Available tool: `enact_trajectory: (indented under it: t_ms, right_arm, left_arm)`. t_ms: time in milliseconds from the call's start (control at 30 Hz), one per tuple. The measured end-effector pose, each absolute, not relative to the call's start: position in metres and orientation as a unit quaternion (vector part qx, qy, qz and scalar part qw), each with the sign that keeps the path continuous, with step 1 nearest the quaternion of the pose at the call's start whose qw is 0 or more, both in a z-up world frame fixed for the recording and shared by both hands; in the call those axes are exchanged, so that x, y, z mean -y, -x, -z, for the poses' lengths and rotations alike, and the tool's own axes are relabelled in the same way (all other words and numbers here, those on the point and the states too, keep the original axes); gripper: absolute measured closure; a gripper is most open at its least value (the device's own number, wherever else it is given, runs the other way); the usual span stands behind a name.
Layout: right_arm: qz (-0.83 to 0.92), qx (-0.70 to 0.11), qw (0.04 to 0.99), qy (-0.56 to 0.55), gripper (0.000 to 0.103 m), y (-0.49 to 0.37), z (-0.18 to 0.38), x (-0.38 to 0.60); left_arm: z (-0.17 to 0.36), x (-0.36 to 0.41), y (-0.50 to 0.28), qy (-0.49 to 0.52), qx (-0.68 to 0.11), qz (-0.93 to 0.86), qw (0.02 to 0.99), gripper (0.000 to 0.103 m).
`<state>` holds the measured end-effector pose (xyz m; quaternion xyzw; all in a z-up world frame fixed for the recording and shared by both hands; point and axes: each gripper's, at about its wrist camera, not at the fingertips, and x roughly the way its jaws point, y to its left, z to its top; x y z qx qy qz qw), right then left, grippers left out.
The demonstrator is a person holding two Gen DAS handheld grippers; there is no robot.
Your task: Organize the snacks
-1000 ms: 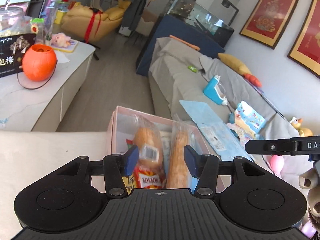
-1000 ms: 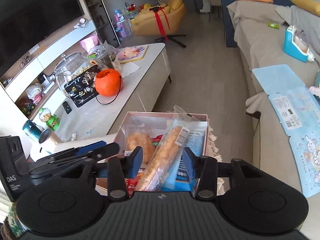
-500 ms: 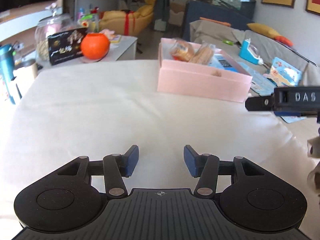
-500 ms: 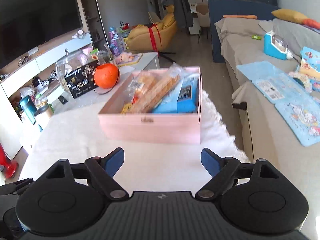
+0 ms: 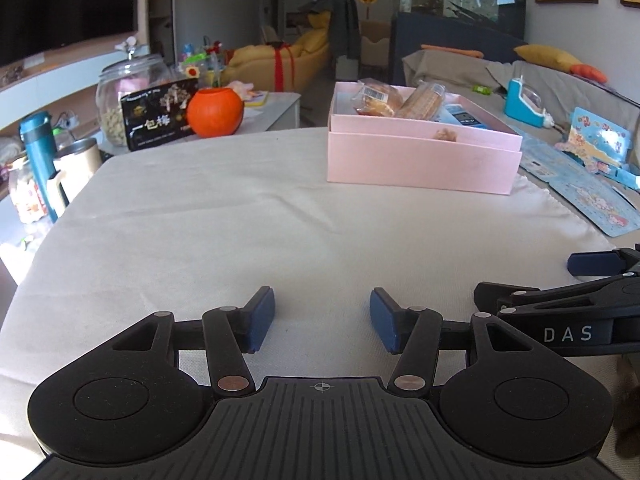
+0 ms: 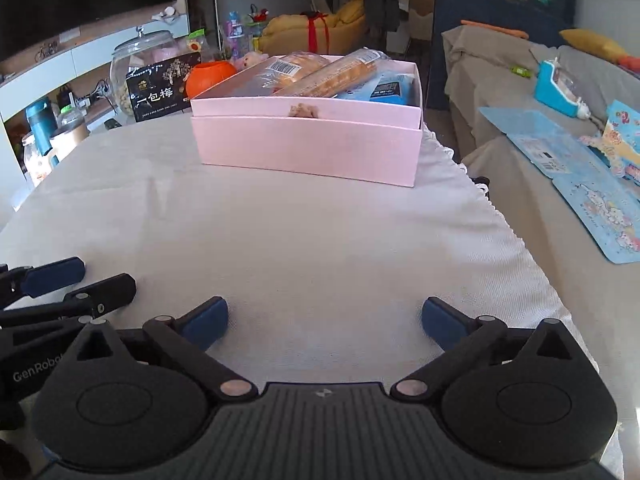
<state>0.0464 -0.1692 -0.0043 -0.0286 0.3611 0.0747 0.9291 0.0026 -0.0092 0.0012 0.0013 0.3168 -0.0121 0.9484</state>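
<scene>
1. Snacks [image 6: 320, 74] lie packed in the open pink box [image 6: 308, 148] at the far end of the table [image 6: 304, 248], which is covered in a white cloth: a wrapped bun [image 5: 376, 100], a long wrapped bread stick [image 5: 426, 100] and a blue packet [image 6: 390, 88] side by side.
2. Left gripper [image 5: 322, 318]: jaws opening, about half apart, nothing between the blue pads, only bare cloth under them.
3. Right gripper [image 6: 324, 318]: jaws opening, spread very wide, nothing between them; pads clear of any object.
4. Both grippers sit low over the near end of the table, tilted down towards the cloth, side by side and pointing at the box. Each shows at the edge of the other's view.
5. Box stands well apart from both grippers; open cloth between, nothing in the way.
6. Beyond the table on the left, a low cabinet carries an orange pumpkin pot [image 5: 215, 112], a black printed box [image 5: 160, 120] and a glass jar [image 5: 120, 92]. A teal bottle [image 5: 38, 160] stands nearer.
7. To the right, a grey-covered sofa [image 6: 512, 80] holds blue paper sheets [image 6: 576, 176] and a turquoise toy [image 6: 558, 86].
</scene>
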Motion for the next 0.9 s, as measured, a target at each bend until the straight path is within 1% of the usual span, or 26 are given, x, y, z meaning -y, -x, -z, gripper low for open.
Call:
enact_trajectory:
  t_ms: [100, 900]
  right_arm:
    - [-0.079, -0.338, 0.938, 0.019, 0.0, -0.0432, 0.0081, 0.1727]
    - [-0.077, -0.337, 0.938, 0.023, 0.0, -0.0437, 0.0075, 0.1712]
  left_arm:
    - [-0.001, 0.0092, -0.0018, 0.0, -0.317, 0.013, 0.948, 0.045]
    - [-0.0009, 0.0098, -0.001, 0.001, -0.317, 0.013, 0.948, 0.045]
